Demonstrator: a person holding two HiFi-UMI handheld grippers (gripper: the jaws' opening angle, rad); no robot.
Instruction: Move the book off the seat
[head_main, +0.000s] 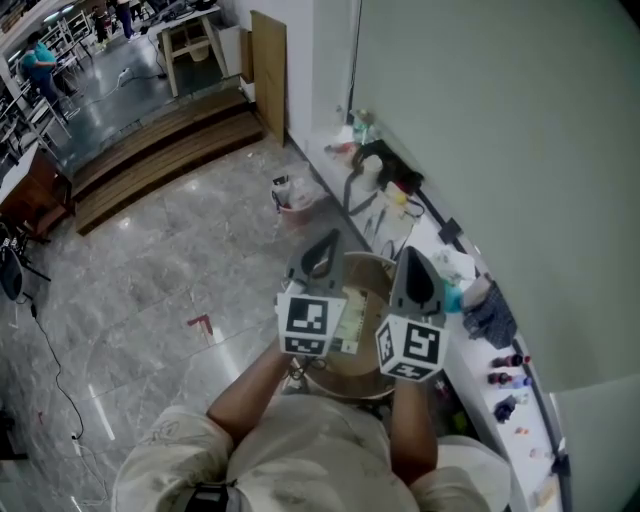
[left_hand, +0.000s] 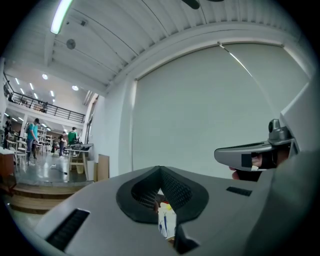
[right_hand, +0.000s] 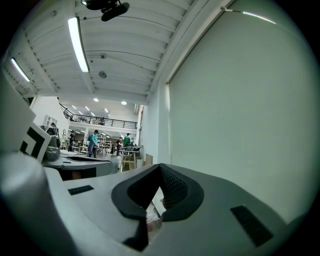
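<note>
The left tool is held level above the round brown seat, its jaws pressed together on nothing. The right tool, just beside it, is closed and empty too. Between their marker cubes a pale flat thing, apparently the book, lies on the seat close to the person. To the right a cluttered white tabletop runs along the wall.

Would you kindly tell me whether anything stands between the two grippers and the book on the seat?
Nothing visible does. The left gripper and right gripper, both shut and empty, hang level above the round seat. What looks like the pale book lies on it beneath them, partly hidden by the left gripper.
</note>
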